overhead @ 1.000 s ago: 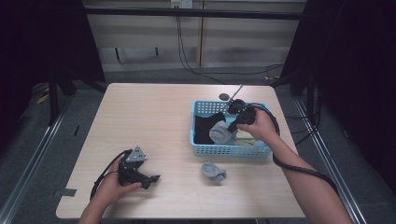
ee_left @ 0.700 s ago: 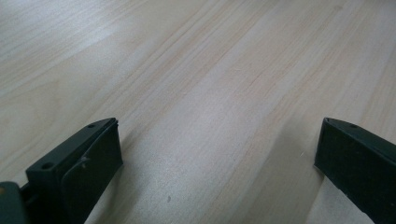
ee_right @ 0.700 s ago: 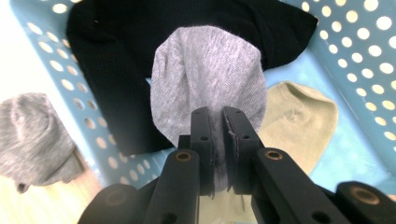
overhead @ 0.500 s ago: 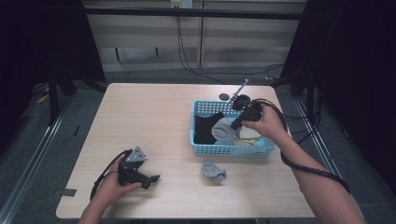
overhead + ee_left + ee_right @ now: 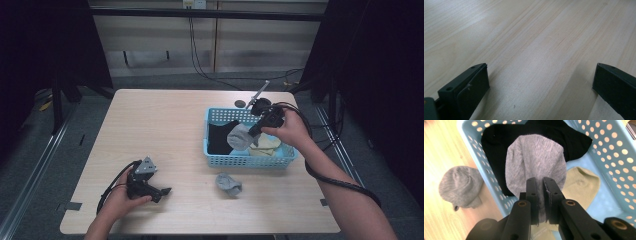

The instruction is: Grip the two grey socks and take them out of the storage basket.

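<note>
A grey sock [image 5: 535, 162] hangs from my right gripper [image 5: 541, 182], which is shut on its edge above the blue basket [image 5: 609, 152]. From the high view, the same grey sock [image 5: 241, 136] dangles over the basket [image 5: 250, 161] below my right gripper [image 5: 256, 128]. In the basket lie a black sock [image 5: 564, 135] and a beige sock [image 5: 580, 186]. A second grey sock [image 5: 228, 184] lies balled on the table just in front of the basket. My left gripper [image 5: 159, 192] rests on the table at the front left, open, with bare wood between its jaws [image 5: 541, 82].
The wooden table [image 5: 160, 125] stretches wide and bare left of the basket. A small dark disc [image 5: 240, 104] and a thin metal rod [image 5: 260, 92] sit behind the basket near the far edge. Cables trail off the right side.
My right gripper has risen with the grey sock, lifting it higher out of the basket. The left gripper has stayed where it was.
</note>
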